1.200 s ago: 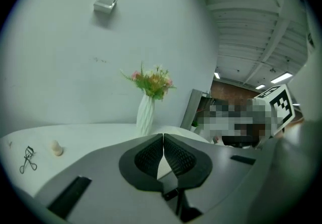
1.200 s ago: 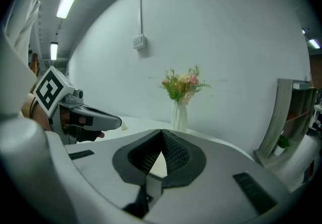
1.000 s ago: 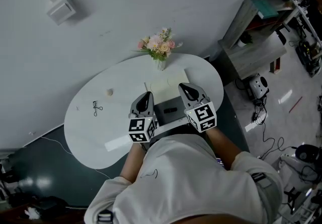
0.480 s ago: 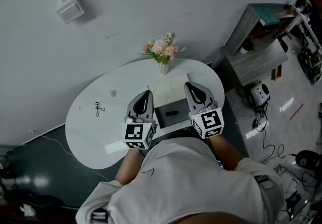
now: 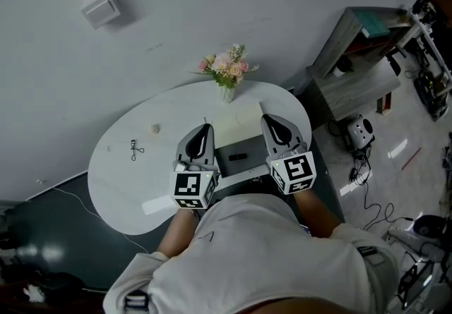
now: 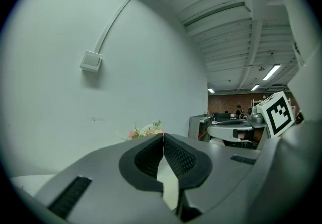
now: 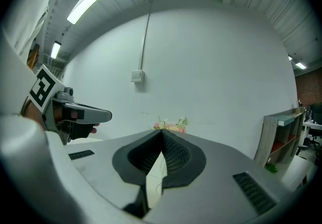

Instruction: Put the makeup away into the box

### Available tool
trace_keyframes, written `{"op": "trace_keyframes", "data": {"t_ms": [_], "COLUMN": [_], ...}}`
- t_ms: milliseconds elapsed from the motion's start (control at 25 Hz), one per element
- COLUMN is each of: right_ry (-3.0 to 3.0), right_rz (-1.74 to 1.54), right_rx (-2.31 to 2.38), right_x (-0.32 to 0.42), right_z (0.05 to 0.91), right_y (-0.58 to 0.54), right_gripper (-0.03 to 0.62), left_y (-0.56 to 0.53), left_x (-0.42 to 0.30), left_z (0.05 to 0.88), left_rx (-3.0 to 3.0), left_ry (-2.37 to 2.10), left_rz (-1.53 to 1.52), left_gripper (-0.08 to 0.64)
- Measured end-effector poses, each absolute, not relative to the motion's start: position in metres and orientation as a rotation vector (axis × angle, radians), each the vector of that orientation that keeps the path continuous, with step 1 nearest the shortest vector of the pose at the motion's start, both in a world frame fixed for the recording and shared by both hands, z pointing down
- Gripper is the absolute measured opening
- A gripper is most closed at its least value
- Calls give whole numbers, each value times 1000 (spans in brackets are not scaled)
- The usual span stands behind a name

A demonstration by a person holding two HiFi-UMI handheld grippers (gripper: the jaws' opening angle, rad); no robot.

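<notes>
On the white oval table [image 5: 120, 178] an open box [image 5: 244, 145] lies in front of me, its pale lid [image 5: 236, 120] folded back and a small dark item [image 5: 239, 157] inside. An eyelash curler [image 5: 134, 149] and a small round piece [image 5: 155, 128] lie at the table's left. My left gripper [image 5: 204, 128] hovers at the box's left side, shut and empty. My right gripper [image 5: 269, 119] hovers at the box's right side, also shut with nothing held. In the left gripper view the pads [image 6: 173, 155] meet at their tips; the right gripper [image 7: 162, 133] looks the same.
A vase of pink flowers [image 5: 226, 71] stands at the table's far edge against the wall. A grey shelf unit [image 5: 353, 44] is to the right, with cables and devices on the floor [image 5: 367, 157] beside it. A wall box [image 5: 100, 7] hangs up left.
Both grippers have lifted a little above the table's near side and stay shut. Nothing on the table has moved.
</notes>
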State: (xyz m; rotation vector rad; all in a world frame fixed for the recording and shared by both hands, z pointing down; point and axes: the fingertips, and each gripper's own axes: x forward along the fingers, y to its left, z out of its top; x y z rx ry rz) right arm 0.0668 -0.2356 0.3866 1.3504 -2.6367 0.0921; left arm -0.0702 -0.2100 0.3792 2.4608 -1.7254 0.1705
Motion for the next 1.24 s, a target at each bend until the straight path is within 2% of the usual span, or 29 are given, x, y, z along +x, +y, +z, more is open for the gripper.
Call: {"op": "trace_keyframes", "data": {"t_ms": [1240], "right_ry": [-2669], "right_rz": [72], "right_rx": [1328], "right_x": [46], "right_z": [391], "right_y": [-256], "right_gripper": [-3], "left_y": [-222], "left_x": [-104], "left_z": [396], "left_rx": [2380], "left_ry": [-1800], "left_rz": [138], "left_gripper": [21]}}
